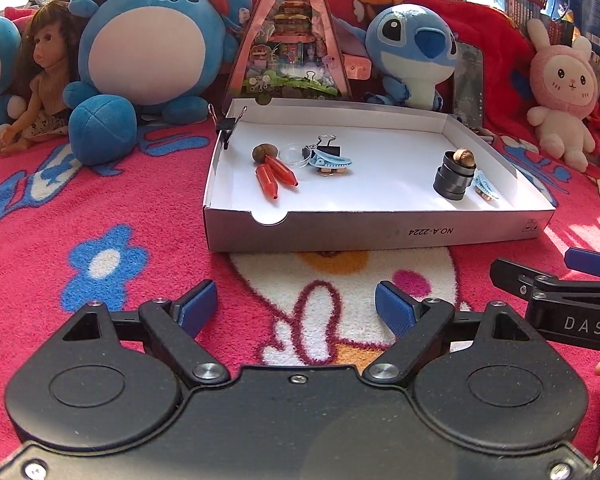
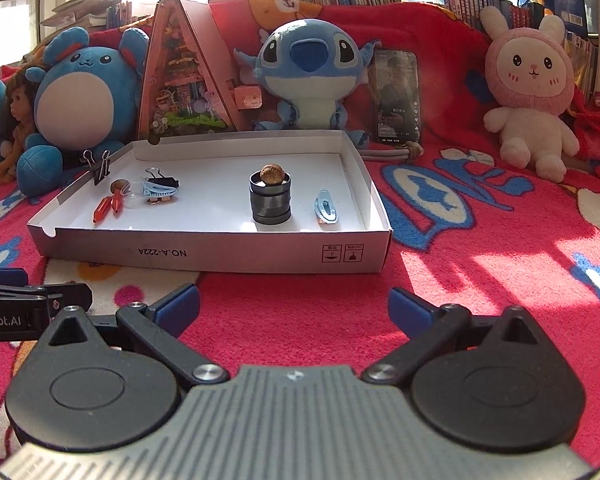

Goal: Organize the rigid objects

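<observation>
Only your right view shows the phone (image 2: pixel 396 96) fully. Your left gripper (image 1: pixel 296 308) and right gripper (image 2: pixel 294 306) gape wide, empty, near of the box (image 2: pixel 220 252) holding the black cylinder (image 2: pixel 271 204).

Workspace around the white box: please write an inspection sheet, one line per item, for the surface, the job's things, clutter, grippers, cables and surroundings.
Surface: red patterned blanket, sunlit on the right.
Job's things: white box holds two red caps, a nut, a clear lid, a black binder clip, two blue hair clips and a dark cylinder with a nut on top. Another binder clip grips the box's wall.
Clutter: nothing seen on the blanket in front.
Grippers: left gripper and right gripper both open, empty.
Cables: nothing seen.
Surroundings: plush toys, a doll, a phone, bookshelves.
</observation>
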Demonstrator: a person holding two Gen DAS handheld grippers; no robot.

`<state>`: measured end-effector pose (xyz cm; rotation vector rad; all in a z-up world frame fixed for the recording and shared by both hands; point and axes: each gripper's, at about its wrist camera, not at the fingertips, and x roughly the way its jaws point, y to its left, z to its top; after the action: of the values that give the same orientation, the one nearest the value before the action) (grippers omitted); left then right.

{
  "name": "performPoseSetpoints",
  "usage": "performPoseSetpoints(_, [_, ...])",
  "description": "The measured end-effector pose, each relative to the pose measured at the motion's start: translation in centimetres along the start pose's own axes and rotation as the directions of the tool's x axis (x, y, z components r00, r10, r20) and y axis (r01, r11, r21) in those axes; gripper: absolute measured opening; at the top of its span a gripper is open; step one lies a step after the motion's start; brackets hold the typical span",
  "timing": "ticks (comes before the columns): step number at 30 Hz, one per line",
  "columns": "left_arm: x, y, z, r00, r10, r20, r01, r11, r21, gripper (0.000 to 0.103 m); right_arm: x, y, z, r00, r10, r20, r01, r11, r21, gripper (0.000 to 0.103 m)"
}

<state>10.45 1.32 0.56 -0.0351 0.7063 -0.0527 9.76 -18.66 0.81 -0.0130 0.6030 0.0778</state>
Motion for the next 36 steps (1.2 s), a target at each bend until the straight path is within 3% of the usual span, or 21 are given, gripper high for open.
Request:
performPoseSetpoints(9, [0.6, -0.4, -0.4, 0.998, 0.040, 0.040, -0.040, 0.999, 0.015, 0.091, 1.3, 0.3, -0.2, 0.997, -0.018, -0.074, 0.018, 1.000, -0.009, 0.103])
performPoseSetpoints(20, [1.1, -0.3, -0.5, 0.998, 0.058, 0.030, -0.058, 0.998, 0.012, 0.102, 1.6, 0.6, -0.3, 0.996, -0.034, -0.088, 0.031, 0.999, -0.030, 0.103])
performPoseSetpoints(36, [1.1, -0.3, -0.5, 0.998, 0.058, 0.029, -0.058, 0.998, 0.012, 0.103, 1.7, 0.6, -0.4, 0.996, -0.030, -0.090, 0.028, 0.999, -0.025, 0.103])
